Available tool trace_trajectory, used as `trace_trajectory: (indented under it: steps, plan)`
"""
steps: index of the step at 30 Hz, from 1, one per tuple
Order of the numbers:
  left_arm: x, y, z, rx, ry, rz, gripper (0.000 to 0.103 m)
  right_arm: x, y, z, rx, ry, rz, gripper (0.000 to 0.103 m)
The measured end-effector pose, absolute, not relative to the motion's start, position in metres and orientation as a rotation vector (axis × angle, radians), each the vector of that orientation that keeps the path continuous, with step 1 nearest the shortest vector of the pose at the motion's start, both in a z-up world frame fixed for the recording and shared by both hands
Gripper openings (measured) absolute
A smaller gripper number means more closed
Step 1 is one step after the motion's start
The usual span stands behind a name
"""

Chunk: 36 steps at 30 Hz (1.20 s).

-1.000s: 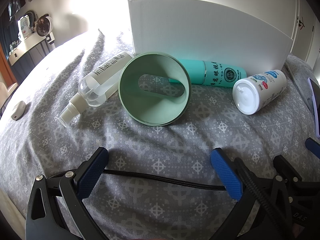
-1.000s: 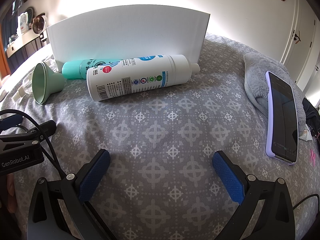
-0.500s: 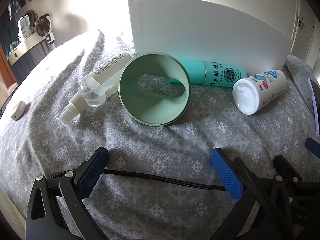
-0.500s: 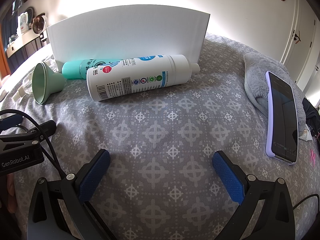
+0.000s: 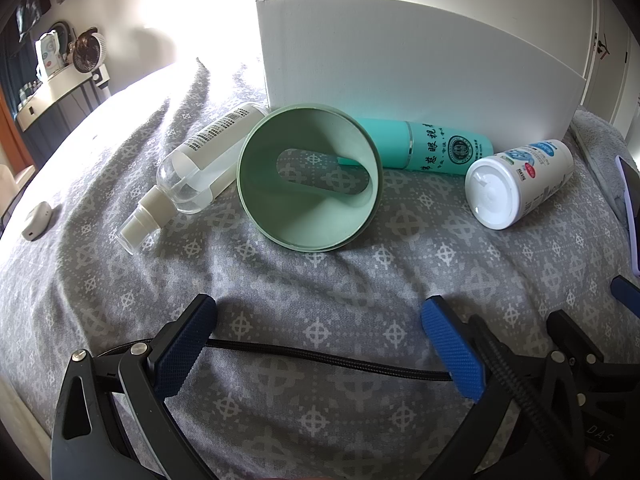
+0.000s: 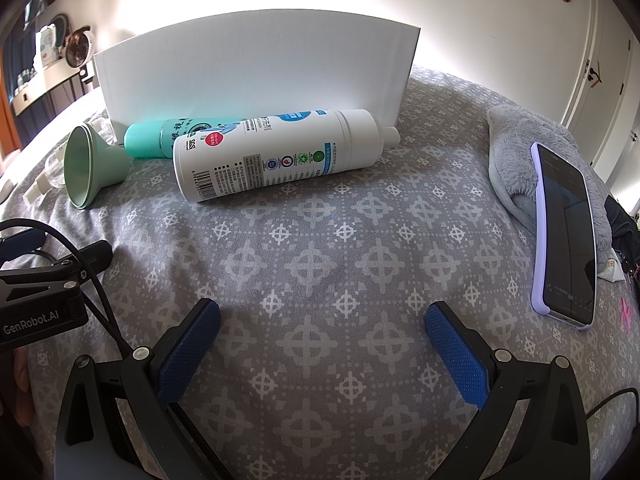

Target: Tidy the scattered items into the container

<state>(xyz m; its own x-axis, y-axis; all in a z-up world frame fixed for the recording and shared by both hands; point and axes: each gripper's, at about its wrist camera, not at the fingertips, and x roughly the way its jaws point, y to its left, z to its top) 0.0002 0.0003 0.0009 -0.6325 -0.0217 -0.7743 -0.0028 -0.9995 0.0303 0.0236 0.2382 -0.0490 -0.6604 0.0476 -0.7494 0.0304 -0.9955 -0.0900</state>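
Observation:
A white container (image 5: 400,60) stands at the back of the bed, also in the right wrist view (image 6: 256,68). In front of it lie a pale green funnel (image 5: 308,176) on its side, a clear spray bottle (image 5: 192,172) to its left, a teal bottle (image 5: 432,144) behind it and a white bottle (image 5: 516,184) at the right. The right wrist view shows the funnel (image 6: 92,164), teal bottle (image 6: 156,136) and white bottle (image 6: 280,152). My left gripper (image 5: 320,340) is open and empty, short of the funnel. My right gripper (image 6: 320,340) is open and empty, short of the white bottle.
The grey patterned bedspread (image 6: 320,240) covers the bed. A phone in a lilac case (image 6: 564,232) leans on a grey plush item (image 6: 516,136) at the right. A small white object (image 5: 36,220) lies far left. A black cable (image 5: 320,360) crosses under my left gripper.

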Motion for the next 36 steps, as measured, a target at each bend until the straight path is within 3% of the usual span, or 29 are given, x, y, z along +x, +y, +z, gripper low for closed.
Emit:
trace_trajectory:
  steps: [36]
  plan:
    - [0.0004, 0.0035, 0.0046, 1.344, -0.042, -2.829, 0.103, 0.0225, 0.2389, -0.0495, -1.292, -0.147, 2.850, 0.103]
